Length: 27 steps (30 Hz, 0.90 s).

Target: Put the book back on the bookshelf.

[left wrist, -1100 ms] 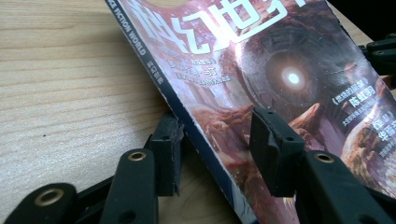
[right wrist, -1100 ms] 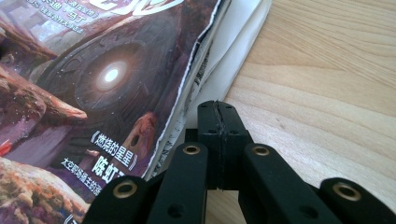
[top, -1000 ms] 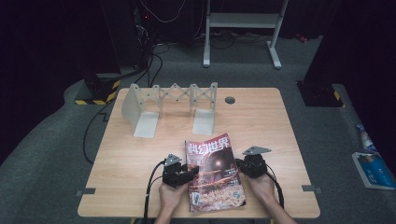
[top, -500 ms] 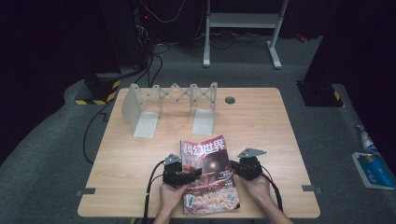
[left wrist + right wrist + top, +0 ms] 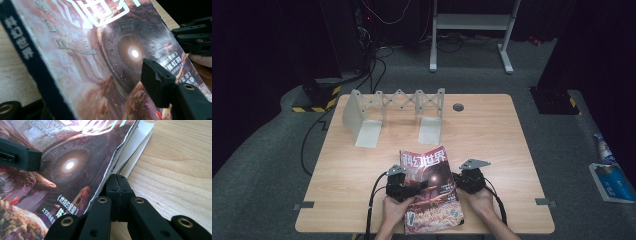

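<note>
Magazine point(image 5: 432, 187) at the table's point(image 5: 492, 140) near edge, spine side raised; left gripper point(image 5: 404, 184) straddles the spine, jaws apart and just closing somewhat, while right gripper point(image 5: 470, 181), jaws together, sits against the page edge.

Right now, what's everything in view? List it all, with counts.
magazine: 1, reddish cover with white title, near edge of table, between the two grippers
rack: 1, pale grey, far left part of table
table: 1, light wood, with a round grey hole near its far edge
stand: 1, white, on floor beyond table
left gripper: 1, black, one jaw over the cover, spine between its jaws
right gripper: 1, black, jaws together at the magazine's page edge
hands: 2, behind the grippers
</note>
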Tool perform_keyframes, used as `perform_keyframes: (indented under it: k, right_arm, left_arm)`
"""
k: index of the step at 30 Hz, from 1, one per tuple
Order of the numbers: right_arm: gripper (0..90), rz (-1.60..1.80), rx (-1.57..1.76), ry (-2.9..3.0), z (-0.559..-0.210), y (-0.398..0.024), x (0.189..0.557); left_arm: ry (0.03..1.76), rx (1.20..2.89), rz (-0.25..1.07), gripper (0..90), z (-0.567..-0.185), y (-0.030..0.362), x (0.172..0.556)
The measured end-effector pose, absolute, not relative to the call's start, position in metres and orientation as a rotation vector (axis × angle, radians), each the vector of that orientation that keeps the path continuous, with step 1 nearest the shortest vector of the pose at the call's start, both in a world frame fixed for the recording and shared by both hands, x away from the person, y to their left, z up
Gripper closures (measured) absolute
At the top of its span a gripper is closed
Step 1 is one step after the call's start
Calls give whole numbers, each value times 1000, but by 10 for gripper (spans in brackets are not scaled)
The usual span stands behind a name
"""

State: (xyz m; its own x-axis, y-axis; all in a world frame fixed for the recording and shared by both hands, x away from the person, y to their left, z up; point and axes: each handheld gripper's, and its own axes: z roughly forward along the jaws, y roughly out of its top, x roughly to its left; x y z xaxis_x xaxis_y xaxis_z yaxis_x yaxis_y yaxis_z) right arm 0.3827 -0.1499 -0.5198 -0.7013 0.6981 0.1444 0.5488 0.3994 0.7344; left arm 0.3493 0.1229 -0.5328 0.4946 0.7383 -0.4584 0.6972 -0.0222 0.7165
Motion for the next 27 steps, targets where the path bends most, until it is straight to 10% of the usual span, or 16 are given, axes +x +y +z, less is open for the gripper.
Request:
perform_keyframes:
  k: [11, 27]
  right_arm:
    - [896, 1137, 1135, 2468, -522, -152, 383]
    - [776, 1160, 1133, 2435, -524, -166, 376]
  left_arm:
    - [1298, 1741, 64, 668, -531, 122, 348]
    - [1244, 1695, 93, 755, -515, 121, 340]
